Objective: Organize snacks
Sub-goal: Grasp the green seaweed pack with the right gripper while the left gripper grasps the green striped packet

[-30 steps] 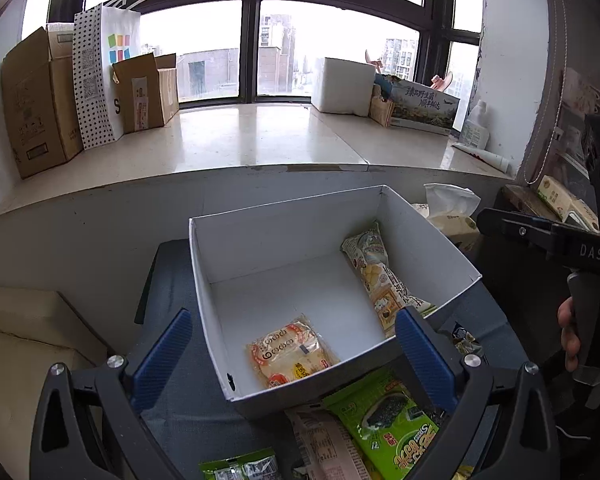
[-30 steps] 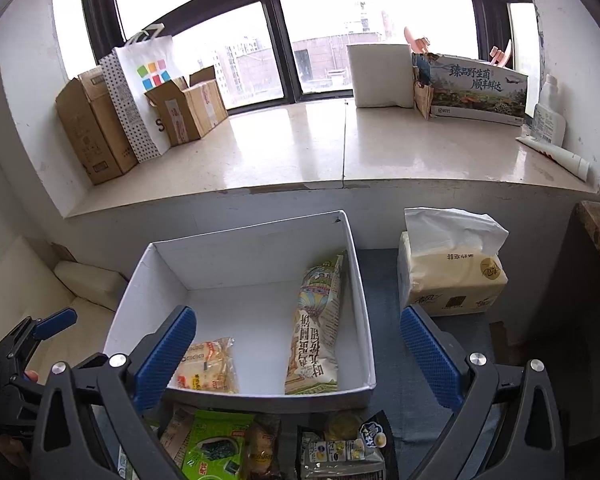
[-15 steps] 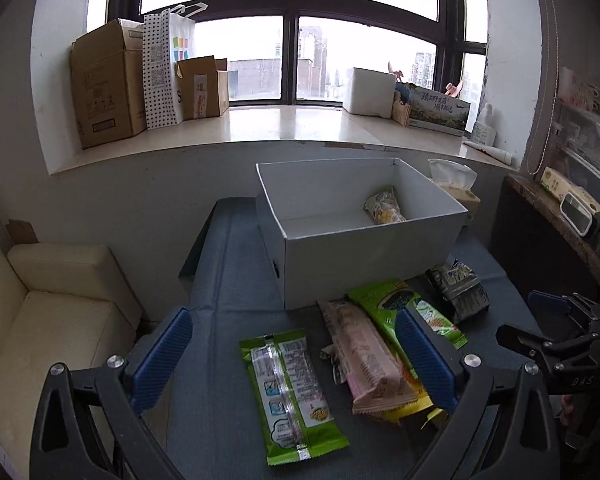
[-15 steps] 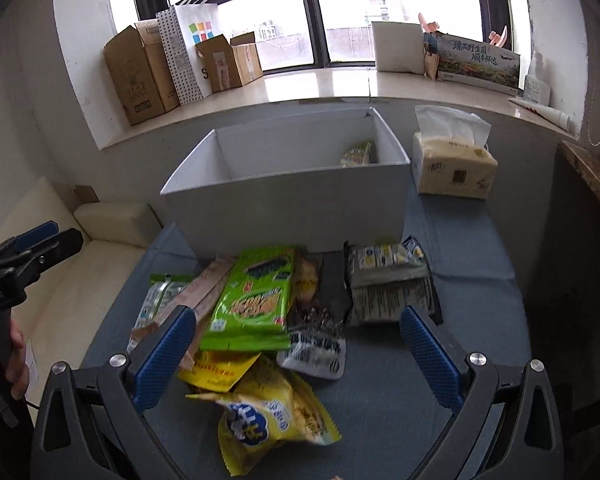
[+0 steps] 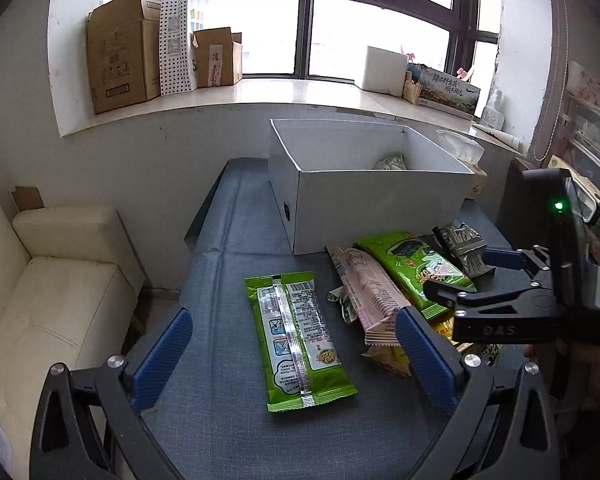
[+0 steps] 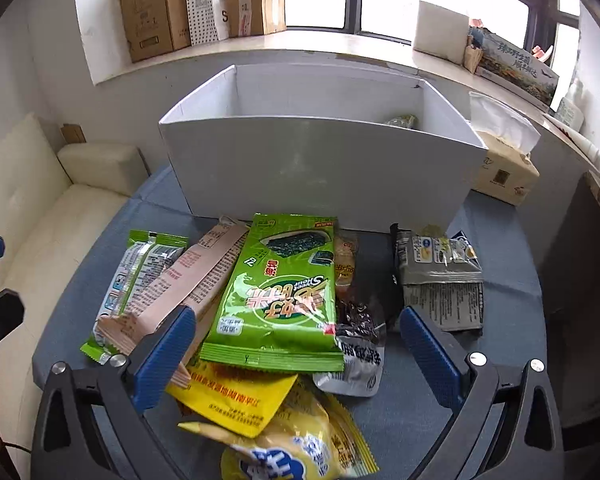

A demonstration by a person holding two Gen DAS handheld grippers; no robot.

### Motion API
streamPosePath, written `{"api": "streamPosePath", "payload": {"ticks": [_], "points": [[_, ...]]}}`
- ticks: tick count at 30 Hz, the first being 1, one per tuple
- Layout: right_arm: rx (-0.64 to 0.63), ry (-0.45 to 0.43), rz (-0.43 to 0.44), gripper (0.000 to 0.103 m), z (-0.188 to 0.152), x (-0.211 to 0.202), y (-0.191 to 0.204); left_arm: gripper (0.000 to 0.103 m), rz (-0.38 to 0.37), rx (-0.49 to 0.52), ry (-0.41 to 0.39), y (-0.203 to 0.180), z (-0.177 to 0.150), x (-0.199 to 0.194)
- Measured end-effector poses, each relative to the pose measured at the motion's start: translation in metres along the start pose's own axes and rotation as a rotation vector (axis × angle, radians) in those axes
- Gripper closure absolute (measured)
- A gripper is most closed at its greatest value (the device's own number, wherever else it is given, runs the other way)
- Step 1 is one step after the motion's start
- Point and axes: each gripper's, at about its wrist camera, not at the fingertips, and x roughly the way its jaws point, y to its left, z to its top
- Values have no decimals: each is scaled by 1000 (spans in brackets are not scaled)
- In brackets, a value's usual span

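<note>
Blue-grey cloth table (image 6: 512,292). At its 12 o'clock edge, a white cardboard box (image 6: 316,168), matte, rectangular, with one packet's top (image 6: 400,121) showing inside. In front, a loose pile of glossy snack packets: green seaweed pack (image 6: 284,300), its label reading "Stout"; pink paper-look sleeve (image 6: 180,292); yellow pouch (image 6: 236,396); grey foil pack (image 6: 440,264). Left gripper (image 5: 292,364) and right gripper (image 6: 292,356): blue ribbed pads spread wide, holding nothing, above the packets.
</note>
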Motion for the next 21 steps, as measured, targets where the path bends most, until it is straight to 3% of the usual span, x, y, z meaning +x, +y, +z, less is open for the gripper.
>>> {"api": "streamPosePath", "payload": {"ticks": [11, 12, 15, 21], "points": [[-7, 67, -54, 0, 17, 41, 7, 0, -6, -33, 23, 9, -6, 6], [5, 74, -52, 2, 18, 43, 5, 0, -7, -36, 26, 9, -6, 7], [30, 127, -43, 30, 18, 53, -2, 0, -8, -32, 30, 9, -8, 8], [48, 89, -31, 31, 11, 43, -3, 0, -2, -29, 48, 9, -10, 15]]}}
